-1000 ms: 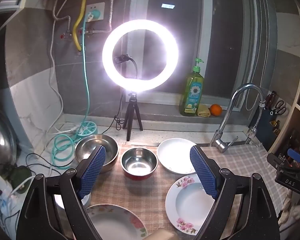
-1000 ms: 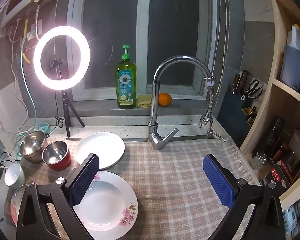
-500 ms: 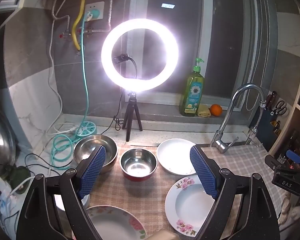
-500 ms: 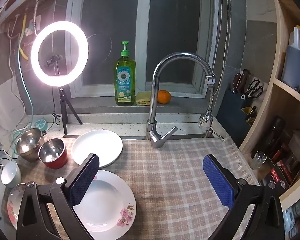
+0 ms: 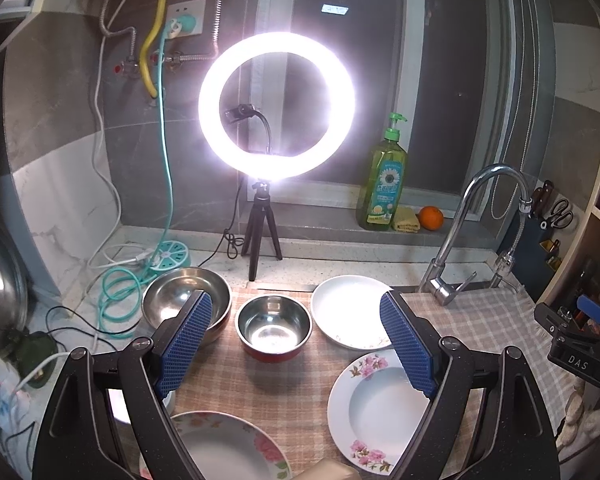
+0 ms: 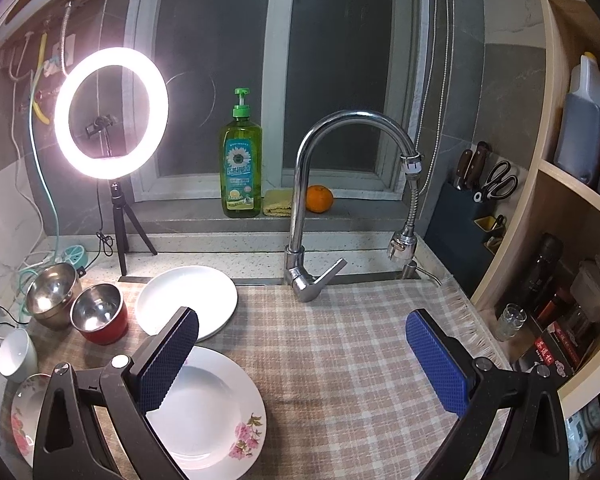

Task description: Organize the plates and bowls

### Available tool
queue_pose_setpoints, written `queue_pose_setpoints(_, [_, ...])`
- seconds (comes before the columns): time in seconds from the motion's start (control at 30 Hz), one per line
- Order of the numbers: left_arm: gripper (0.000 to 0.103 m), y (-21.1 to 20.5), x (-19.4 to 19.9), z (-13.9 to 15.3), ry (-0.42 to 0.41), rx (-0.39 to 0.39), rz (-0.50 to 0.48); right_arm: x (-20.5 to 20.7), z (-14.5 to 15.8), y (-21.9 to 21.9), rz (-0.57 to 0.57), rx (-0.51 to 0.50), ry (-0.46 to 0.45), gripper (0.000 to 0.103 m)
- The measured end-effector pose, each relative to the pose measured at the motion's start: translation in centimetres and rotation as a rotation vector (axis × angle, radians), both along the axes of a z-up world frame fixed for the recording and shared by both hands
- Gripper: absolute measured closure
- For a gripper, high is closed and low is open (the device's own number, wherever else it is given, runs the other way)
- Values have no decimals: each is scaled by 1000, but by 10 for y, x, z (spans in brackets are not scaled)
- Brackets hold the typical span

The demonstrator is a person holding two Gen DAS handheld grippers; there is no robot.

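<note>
Crockery all sits loose on the checked cloth [image 6: 340, 340] covering the bench, left of the tap [image 6: 300, 208] as you see it from the right wrist.

- Left hand-held gripper [image 5: 296, 344]: jaws spread wide, holding nothing, hovering above the dishes. Right hand-held gripper [image 6: 302, 356]: likewise wide apart and empty.
- Nearest the tap: plain white plate [image 6: 196, 296]. In front of that, flowered deep plate [image 6: 216, 412]. A second flowered plate [image 5: 228, 448] lies further from the tap, at the near edge.
- Furthest from the tap: red-sided steel bowl [image 5: 274, 328], large steel bowl [image 5: 172, 296] touching or just beside it, white cup [image 6: 16, 354] nearer you.

Handling, as a judgement: plates look ceramic, so stiff, fairly heavy, glazed and slippery, liable to chip. Take them by the rim, one pad under and one over; the flowered deep plate offers a broad flat rim. Steel bowls should be light and tough; pinch the wall at the lip. Set down gently when stacking like on like.
</note>
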State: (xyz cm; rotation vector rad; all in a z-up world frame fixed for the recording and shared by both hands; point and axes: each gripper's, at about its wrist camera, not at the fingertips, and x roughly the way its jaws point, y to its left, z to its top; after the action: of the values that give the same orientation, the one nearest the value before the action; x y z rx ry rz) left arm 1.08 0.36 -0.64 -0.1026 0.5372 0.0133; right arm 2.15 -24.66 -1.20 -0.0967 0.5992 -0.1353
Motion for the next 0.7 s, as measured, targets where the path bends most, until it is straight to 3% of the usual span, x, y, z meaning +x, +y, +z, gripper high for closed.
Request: queue_pose_setpoints(0.7, [16,-8,-3,-2,4,-2,-31,-4,4,4,49,81,10,1])
